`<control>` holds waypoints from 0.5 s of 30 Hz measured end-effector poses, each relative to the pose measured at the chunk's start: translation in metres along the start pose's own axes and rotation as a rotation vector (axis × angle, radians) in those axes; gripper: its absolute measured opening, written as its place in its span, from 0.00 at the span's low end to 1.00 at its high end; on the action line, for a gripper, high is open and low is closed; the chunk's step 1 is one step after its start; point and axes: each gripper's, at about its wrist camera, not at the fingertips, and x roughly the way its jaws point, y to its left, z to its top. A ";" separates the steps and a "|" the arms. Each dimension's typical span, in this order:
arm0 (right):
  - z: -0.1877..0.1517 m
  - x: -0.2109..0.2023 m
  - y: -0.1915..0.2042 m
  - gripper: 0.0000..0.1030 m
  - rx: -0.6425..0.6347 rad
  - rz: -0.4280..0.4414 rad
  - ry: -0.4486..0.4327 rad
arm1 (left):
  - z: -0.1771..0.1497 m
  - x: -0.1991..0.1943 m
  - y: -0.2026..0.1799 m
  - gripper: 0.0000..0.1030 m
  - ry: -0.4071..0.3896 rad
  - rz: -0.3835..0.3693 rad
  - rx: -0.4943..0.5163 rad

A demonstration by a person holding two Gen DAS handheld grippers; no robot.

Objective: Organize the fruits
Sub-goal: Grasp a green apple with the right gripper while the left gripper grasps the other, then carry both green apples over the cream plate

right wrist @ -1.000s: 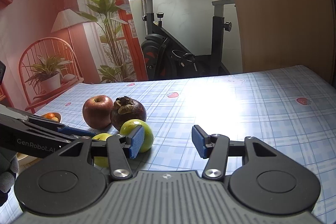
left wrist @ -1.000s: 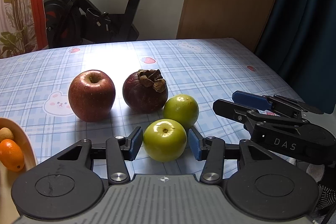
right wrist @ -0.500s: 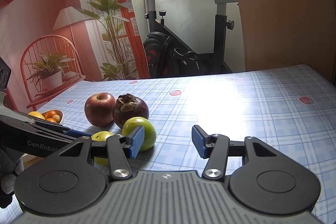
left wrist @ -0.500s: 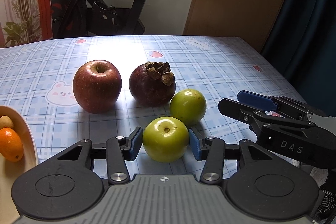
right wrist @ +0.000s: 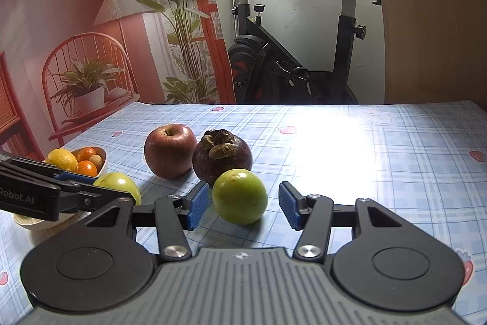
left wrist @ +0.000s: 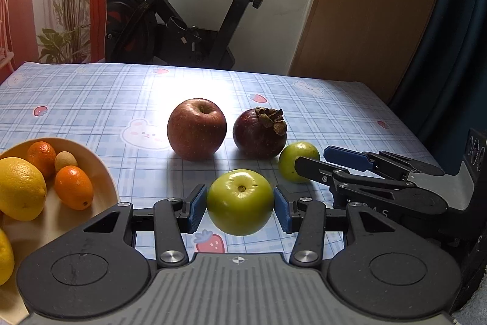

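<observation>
My left gripper [left wrist: 239, 203] is shut on a green apple [left wrist: 240, 201], its blue pads pressed on both sides, just above the plaid tablecloth. In the right wrist view the same apple [right wrist: 118, 185] shows at the left, behind the left gripper's fingers [right wrist: 61, 188]. My right gripper [right wrist: 243, 200] stands open around a second green fruit [right wrist: 240, 197] that rests on the cloth, with a gap at the right pad. A red apple [left wrist: 197, 128] and a dark mangosteen [left wrist: 258, 128] sit behind. A cream bowl [left wrist: 103, 172] at the left holds oranges and lemons.
The blue plaid tablecloth [left wrist: 91, 99] stretches bare toward the far edge. An exercise bike [left wrist: 170, 20] stands beyond the table, with a wooden panel [left wrist: 365, 5] and a dark curtain [left wrist: 456, 51] to the right. In the left wrist view, the right gripper's fingers [left wrist: 350, 169] lie close to the second green fruit.
The left jaws have closed on the green apple and carried it left toward the bowl, slightly off the cloth. The right gripper shifted so the other green fruit now sits between its open jaws.
</observation>
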 end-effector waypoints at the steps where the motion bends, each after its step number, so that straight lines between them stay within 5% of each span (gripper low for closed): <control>1: 0.000 0.003 0.002 0.53 -0.006 0.000 0.006 | 0.000 -0.002 0.001 0.49 -0.005 0.006 0.004; 15: 0.002 0.019 0.003 0.52 0.016 -0.049 0.042 | -0.006 -0.020 0.010 0.49 -0.040 0.052 -0.007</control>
